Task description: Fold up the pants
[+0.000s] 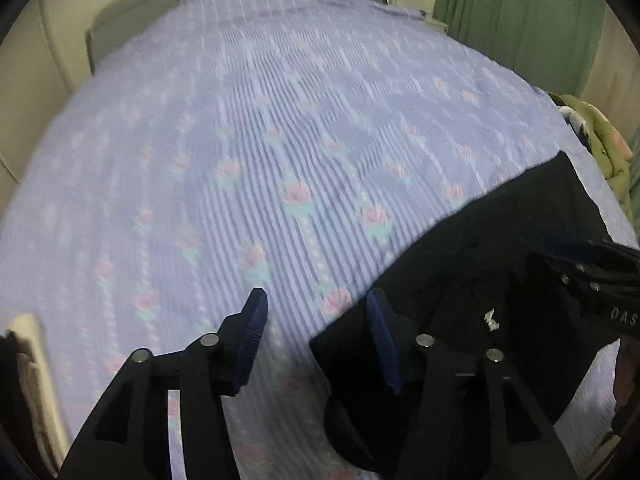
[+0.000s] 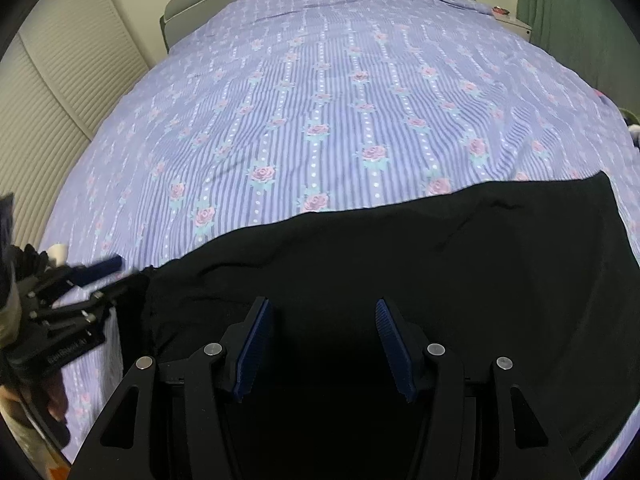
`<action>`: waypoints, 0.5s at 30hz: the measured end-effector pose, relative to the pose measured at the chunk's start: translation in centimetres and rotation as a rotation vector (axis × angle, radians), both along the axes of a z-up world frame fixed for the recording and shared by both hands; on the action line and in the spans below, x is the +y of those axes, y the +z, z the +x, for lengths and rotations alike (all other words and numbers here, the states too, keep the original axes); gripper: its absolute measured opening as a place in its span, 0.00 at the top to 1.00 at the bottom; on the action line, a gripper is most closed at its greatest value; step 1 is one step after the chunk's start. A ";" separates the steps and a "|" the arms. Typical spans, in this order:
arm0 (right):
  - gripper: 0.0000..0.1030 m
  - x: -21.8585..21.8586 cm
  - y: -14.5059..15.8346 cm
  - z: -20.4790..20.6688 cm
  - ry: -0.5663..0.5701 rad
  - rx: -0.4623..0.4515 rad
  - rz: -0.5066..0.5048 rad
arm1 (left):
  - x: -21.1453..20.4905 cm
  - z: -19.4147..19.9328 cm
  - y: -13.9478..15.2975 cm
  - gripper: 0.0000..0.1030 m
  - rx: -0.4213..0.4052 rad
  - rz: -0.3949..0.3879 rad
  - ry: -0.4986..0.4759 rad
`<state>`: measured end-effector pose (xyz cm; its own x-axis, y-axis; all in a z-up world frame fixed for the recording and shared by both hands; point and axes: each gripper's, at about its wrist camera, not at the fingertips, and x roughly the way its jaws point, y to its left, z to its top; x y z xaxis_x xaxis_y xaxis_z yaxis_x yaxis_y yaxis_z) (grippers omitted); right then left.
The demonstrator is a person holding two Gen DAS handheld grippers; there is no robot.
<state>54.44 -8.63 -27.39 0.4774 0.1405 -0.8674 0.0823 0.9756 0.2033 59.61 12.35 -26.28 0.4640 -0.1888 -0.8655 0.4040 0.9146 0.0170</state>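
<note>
In the left wrist view, the left tool (image 1: 316, 300) hung over the bed's purple bedspread (image 1: 248, 152), its two blue-padded fingers (image 1: 256, 312) spread wide with nothing between them — one finger sat over the bare bedspread, the other over the near corner of the black pants (image 1: 500, 248). The pants lay flat on the bedspread, toward the right tool (image 1: 592, 272), which showed at the frame's edge over the pants' far side; from this view I could not tell how its jaws stood. A small white mark (image 1: 491, 318) showed on the dark cloth beside the left tool's nearer finger. Beyond the pants, at the bed's edge, lay an olive-green garment (image 1: 600, 140), and a green curtain (image 1: 516, 12) hung past the head of the bed. This view was blurred. In the right wrist view, the right tool (image 2: 324, 312) sat directly over the pants (image 2: 400, 248), fingers (image 2: 260, 320) wide apart and gripping nothing, the black cloth filling the gap between them. The pants spread across the near part of the bedspread (image 2: 320, 100), their far edge running straight across it. The left tool (image 2: 108, 276) reached in at the pants' left edge — one blue pad over the bedspread, its jaws apart. A louvred wardrobe door (image 2: 60, 92) stood beside the bed, on the far side from the curtain (image 2: 568, 4).
</note>
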 end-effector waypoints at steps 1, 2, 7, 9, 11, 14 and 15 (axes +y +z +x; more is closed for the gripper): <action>0.46 -0.5 0.5 -0.6 -0.013 -0.020 0.002 | -0.3 -0.2 0.9 0.43 -0.017 -0.005 -0.012; 0.46 -1.0 0.9 -1.1 -0.026 -0.031 0.000 | -0.7 -0.4 1.8 0.43 -0.030 -0.010 -0.036; 0.46 -5.2 3.5 -4.5 -0.140 -0.093 0.023 | -4.9 -0.8 5.5 0.40 -0.057 -0.073 -0.175; 0.46 -7.4 4.6 -6.2 -0.200 -0.114 0.024 | -7.6 -1.0 6.4 0.40 -0.055 -0.099 -0.243; 0.46 -9.8 5.3 -7.8 -0.264 -0.129 0.025 | -10.9 -1.4 7.1 0.40 -0.068 -0.105 -0.322; 0.46 -13.7 5.9 -10.3 -0.366 -0.138 0.021 | -15.9 -2.1 7.7 0.40 -0.083 -0.098 -0.426; 0.46 -14.5 6.0 -10.8 -0.387 -0.138 0.019 | -17.4 -2.4 7.8 0.40 -0.084 -0.095 -0.450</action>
<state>43.61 -23.17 -21.38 0.6102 -0.0569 -0.7902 0.4134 0.8737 0.2563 57.23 -5.05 -18.52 0.3858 -0.4642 -0.7973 0.7614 0.6482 -0.0089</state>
